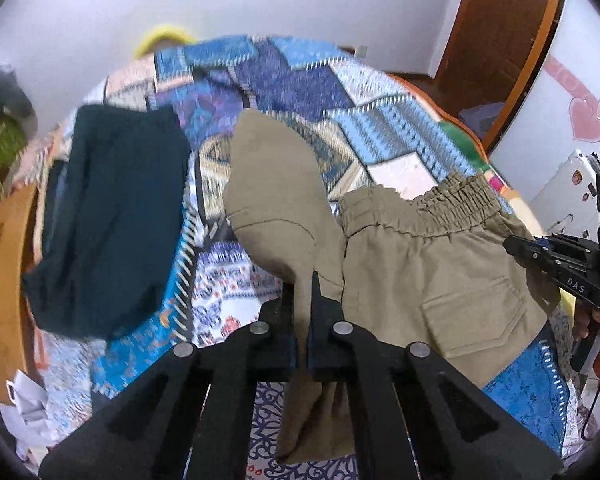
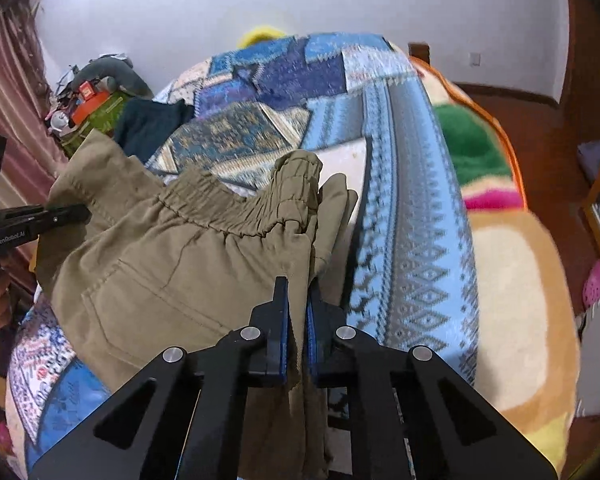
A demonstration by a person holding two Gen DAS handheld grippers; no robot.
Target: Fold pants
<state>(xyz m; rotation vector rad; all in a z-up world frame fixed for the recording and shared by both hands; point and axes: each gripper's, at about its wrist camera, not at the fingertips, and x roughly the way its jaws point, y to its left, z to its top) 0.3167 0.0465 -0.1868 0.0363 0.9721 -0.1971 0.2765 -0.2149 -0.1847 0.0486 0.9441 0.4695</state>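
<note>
Khaki pants (image 1: pixel 428 272) with an elastic waistband (image 1: pixel 440 208) and a back pocket are held up above the patterned bedspread (image 1: pixel 300 92). My left gripper (image 1: pixel 304 280) is shut on a fold of the khaki cloth. My right gripper (image 2: pixel 298 284) is shut on the pants (image 2: pixel 172 248) close to the waistband (image 2: pixel 236 208). The right gripper also shows at the right edge of the left wrist view (image 1: pixel 512 244), and the left gripper at the left edge of the right wrist view (image 2: pixel 82 212). The cloth hangs between the two.
A dark teal folded garment (image 1: pixel 112 216) lies on the bed to the left. A brown cloth (image 1: pixel 0 264) sits at the bed's left edge. A fleece blanket (image 2: pixel 516 320) covers the right side. A wooden door (image 1: pixel 500 20) stands beyond.
</note>
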